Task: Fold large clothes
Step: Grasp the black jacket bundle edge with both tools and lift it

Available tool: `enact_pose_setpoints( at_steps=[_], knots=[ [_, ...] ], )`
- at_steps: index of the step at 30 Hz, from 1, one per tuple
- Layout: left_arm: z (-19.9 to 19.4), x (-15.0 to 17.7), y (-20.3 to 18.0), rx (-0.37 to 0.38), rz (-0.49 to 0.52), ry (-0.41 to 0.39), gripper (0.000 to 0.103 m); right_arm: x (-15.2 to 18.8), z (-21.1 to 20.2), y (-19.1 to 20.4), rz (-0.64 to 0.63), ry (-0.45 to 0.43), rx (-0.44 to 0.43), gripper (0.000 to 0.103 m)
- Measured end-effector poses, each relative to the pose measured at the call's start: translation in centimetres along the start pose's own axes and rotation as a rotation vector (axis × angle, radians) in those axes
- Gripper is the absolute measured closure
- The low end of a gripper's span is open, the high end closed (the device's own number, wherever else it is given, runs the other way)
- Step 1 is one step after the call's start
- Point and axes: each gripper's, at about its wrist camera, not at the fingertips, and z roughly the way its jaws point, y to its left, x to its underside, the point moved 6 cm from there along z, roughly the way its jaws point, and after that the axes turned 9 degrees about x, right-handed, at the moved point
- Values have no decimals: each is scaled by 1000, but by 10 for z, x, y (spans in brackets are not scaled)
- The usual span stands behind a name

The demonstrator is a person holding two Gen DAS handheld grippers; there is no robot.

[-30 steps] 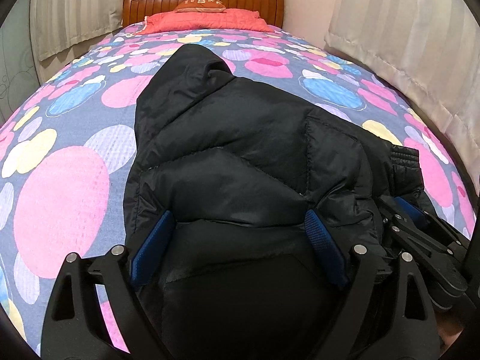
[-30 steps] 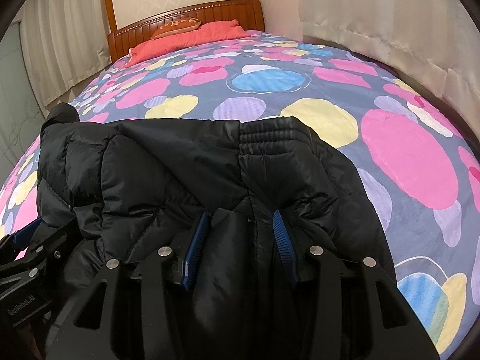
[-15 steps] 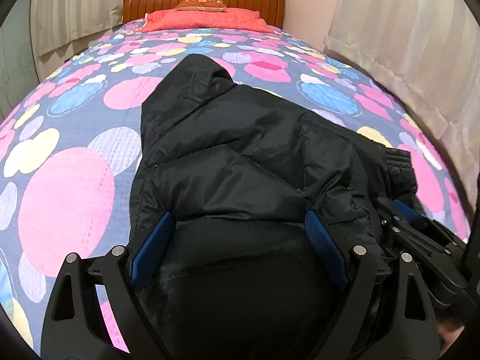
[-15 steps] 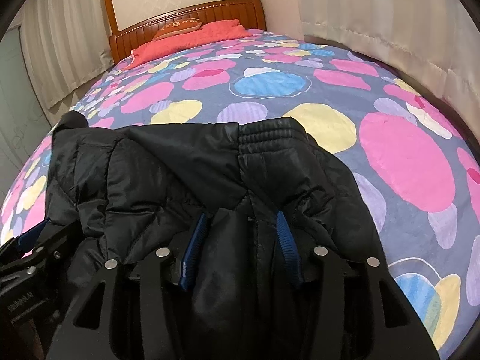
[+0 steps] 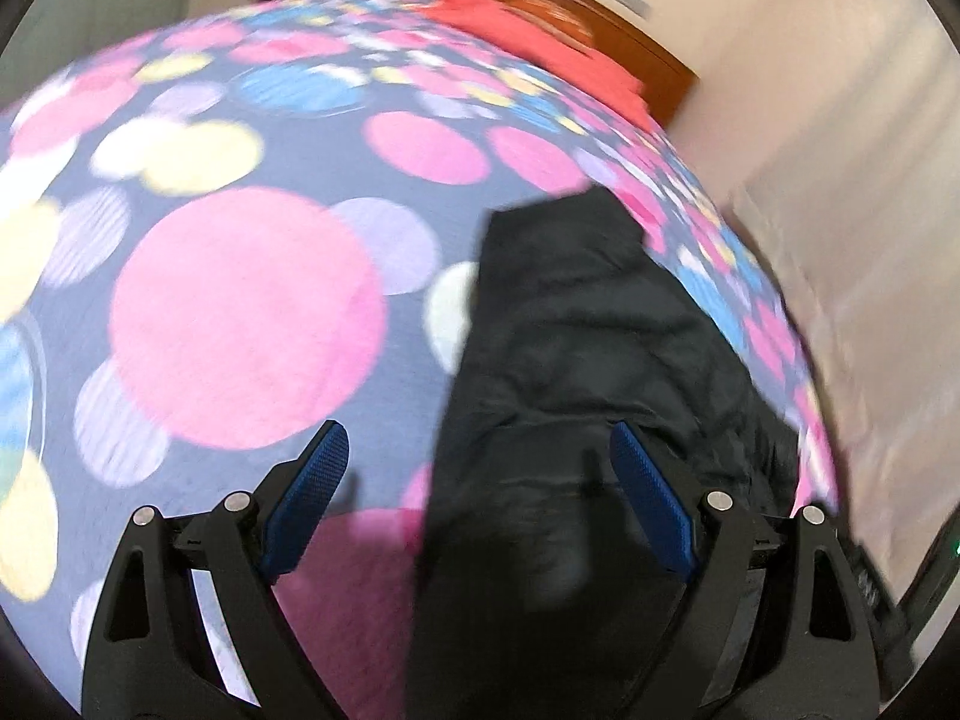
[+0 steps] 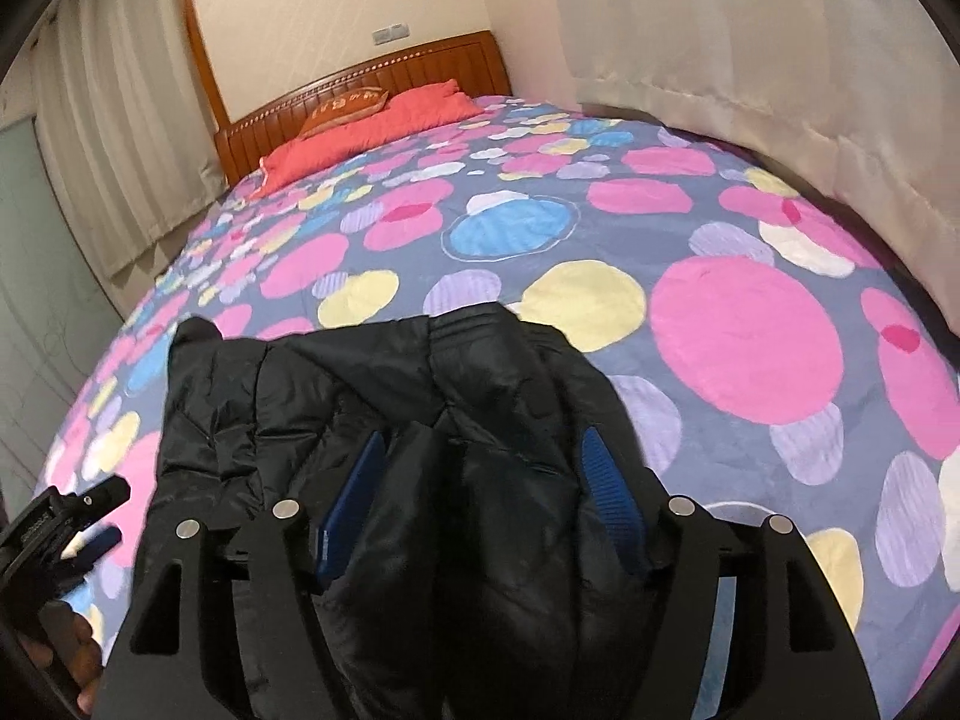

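A black puffer jacket [image 6: 420, 420] lies bunched on the bed's spotted cover; it also shows in the left wrist view [image 5: 588, 360]. My left gripper [image 5: 480, 468] is open and empty, off the jacket's left edge, with only its right finger over the fabric. It shows at the lower left of the right wrist view [image 6: 78, 516]. My right gripper [image 6: 486, 474] has its jaws wide apart, with a ridge of jacket fabric standing between the blue pads.
The bed cover [image 6: 744, 336] has pink, yellow and blue circles. A red pillow [image 6: 372, 132] and wooden headboard [image 6: 360, 84] are at the far end. Curtains [image 6: 750, 48] hang along the right side, and more on the left.
My left gripper has let go of the jacket and swung left, off the fabric. My right gripper's jaws have widened. The jacket now lies lower on the bed.
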Motion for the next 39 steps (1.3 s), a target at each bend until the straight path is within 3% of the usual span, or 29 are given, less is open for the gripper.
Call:
enact_pose_setpoints(
  at_steps=[6,13,16,18,20,25,29,32,34,36,39],
  knots=[
    [-9,6,43,91,-287,-4,15,-2,1,-36,173,36,-89,29],
    [12,34,58,259,-476,74,15,17,40,-81,433,148,-204,29],
    [15,37,48,300,-425,72,14,31,62,-86,533,227,-309,29],
    [22,43,40,351,-416,118,14,41,75,-79,580,289,-412,29],
    [28,45,33,366,-388,149,12,45,76,-69,586,295,-480,28],
    [37,46,22,419,-346,188,11,45,73,-48,490,301,-533,22],
    [48,50,6,440,-274,230,11,48,76,-25,342,322,-477,22],
    [53,50,2,446,-245,254,11,49,76,-8,259,317,-416,30],
    [54,51,-2,447,-233,262,11,52,75,-1,261,322,-424,49],
    [55,52,-6,443,-214,266,12,56,73,3,276,325,-443,57],
    [53,50,-12,447,-198,271,16,57,66,13,275,316,-446,62]
  ],
)
